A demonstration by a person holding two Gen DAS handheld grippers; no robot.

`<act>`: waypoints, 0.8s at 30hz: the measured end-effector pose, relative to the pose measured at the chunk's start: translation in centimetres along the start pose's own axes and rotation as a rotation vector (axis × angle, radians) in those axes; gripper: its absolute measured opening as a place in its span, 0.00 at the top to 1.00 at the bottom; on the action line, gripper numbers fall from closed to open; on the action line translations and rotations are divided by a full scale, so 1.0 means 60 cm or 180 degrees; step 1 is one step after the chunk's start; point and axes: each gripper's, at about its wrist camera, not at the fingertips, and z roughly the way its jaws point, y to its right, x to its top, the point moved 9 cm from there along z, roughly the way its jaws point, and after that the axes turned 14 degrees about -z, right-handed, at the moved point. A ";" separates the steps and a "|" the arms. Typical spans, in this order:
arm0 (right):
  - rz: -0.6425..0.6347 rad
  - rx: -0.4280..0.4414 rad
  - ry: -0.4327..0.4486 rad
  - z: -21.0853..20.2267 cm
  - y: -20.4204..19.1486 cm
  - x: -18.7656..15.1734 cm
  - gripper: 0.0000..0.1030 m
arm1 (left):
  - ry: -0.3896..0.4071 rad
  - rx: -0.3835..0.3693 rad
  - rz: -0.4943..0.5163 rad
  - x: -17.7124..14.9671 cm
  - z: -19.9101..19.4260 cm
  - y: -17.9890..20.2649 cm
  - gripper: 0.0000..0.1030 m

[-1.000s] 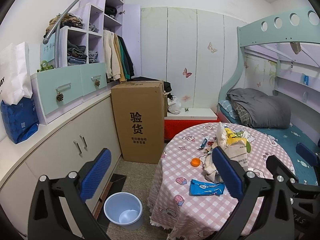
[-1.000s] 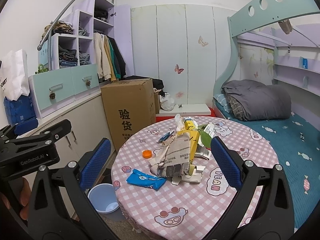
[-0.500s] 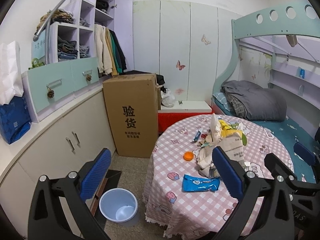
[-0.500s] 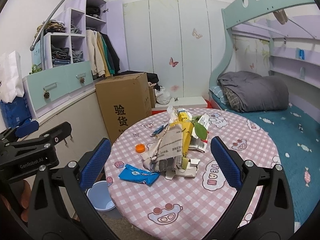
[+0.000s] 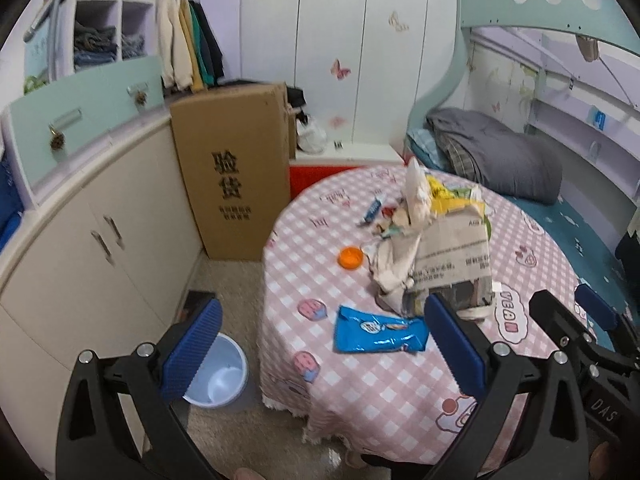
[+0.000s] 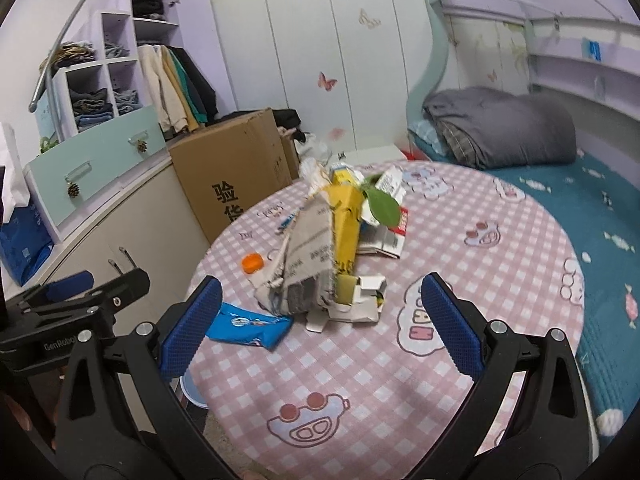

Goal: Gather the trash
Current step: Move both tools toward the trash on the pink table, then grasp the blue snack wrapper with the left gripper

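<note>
A heap of trash lies on the round pink-checked table (image 5: 360, 392): crumpled newspaper (image 5: 444, 264), a blue snack wrapper (image 5: 380, 330), an orange bottle cap (image 5: 351, 257), a yellow carton (image 6: 346, 216) and torn cardboard pieces (image 6: 352, 308). A pale blue waste bin (image 5: 220, 376) stands on the floor left of the table. My left gripper (image 5: 320, 348) is open and empty, above the table's near left edge, close to the blue wrapper. My right gripper (image 6: 316, 320) is open and empty, above the table in front of the heap.
A tall cardboard box (image 5: 236, 176) stands behind the table beside beige cabinets (image 5: 88, 248). A bunk bed with a grey blanket (image 6: 500, 128) borders the table on the right. A red low box (image 5: 312, 174) sits behind the table.
Both grippers have moved forward and tilted down toward the table; the trash heap and blue wrapper appear larger and nearer. Both stay open.
</note>
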 end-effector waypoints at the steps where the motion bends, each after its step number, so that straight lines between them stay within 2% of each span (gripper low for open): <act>1: 0.0018 0.0007 -0.0015 0.004 0.003 -0.002 0.05 | -0.0036 0.0001 -0.0003 -0.003 0.008 0.001 0.04; 9: 0.0142 0.0009 -0.0163 0.036 0.026 -0.026 0.05 | -0.0199 0.0070 0.0035 -0.024 0.049 0.005 0.04; 15: 0.0212 0.0005 -0.0373 0.066 0.045 -0.057 0.05 | -0.0394 0.0092 0.0106 -0.053 0.082 0.007 0.04; 21: 0.0270 0.0025 -0.0419 0.081 0.053 -0.068 0.05 | -0.0621 0.0107 -0.0040 -0.075 0.119 0.003 0.04; 24: 0.0320 0.0013 -0.0362 0.082 0.061 -0.066 0.05 | -0.0781 0.0018 -0.0219 -0.084 0.138 0.011 0.04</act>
